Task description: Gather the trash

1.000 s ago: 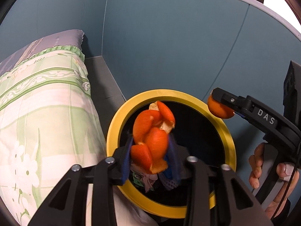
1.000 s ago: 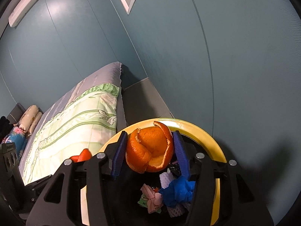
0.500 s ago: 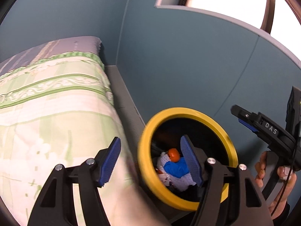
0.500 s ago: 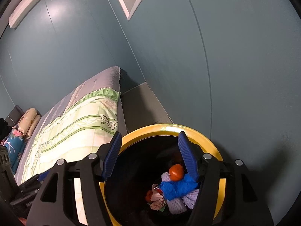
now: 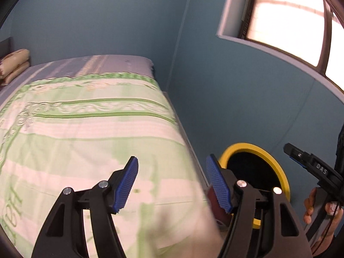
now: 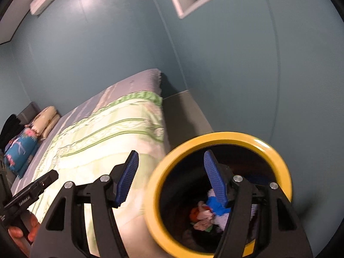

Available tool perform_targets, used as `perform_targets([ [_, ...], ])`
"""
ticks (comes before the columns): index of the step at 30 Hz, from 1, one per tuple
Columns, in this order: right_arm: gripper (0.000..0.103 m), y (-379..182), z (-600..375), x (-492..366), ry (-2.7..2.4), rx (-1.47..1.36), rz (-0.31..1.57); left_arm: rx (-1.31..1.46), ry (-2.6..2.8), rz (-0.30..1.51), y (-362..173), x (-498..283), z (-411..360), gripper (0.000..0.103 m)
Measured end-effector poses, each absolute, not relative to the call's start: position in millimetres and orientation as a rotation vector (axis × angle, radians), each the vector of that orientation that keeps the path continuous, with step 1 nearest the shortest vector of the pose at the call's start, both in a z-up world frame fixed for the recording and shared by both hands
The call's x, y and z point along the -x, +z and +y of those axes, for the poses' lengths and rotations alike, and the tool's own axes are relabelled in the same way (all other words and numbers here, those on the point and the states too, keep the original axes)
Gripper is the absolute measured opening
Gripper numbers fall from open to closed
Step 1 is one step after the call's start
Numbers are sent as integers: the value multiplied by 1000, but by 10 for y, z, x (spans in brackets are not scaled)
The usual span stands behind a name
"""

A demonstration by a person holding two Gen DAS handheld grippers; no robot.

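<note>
Both the left claw (image 5: 172, 180) and right claw (image 6: 169, 176) are held wide and empty beside the yellow-rimmed bin (image 6: 277, 150), lower right of the frame.

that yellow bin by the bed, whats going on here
A person is collecting trash with a handheld gripper in each hand. Both the left gripper and the right gripper are open and empty. The yellow-rimmed bin stands on the floor between the bed and the blue wall, and holds crumpled paper, something blue and a bit of orange peel. The right gripper sits partly over the bin's mouth; the left is over the bed's edge.
</note>
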State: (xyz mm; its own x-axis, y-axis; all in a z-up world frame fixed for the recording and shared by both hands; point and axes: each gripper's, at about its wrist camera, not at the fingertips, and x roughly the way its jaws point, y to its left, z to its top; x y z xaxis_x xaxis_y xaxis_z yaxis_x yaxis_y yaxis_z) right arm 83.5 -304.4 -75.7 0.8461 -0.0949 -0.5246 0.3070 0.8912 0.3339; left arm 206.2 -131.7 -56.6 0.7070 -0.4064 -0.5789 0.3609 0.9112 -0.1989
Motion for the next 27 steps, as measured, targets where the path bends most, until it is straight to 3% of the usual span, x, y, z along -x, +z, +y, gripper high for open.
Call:
perform_targets([
  [9, 64, -472, -2313, -860, -75, -352, 499, 93, -296, 596, -342, -1804, -462, 63],
  [16, 66, -249, -1721, -747, 18, -284, 462, 106, -195, 542, -177, -1472, 97, 72],
  [27, 90, 19, -1133, -393, 34, -204, 385, 164, -116, 413, 54, -884, 500, 94],
])
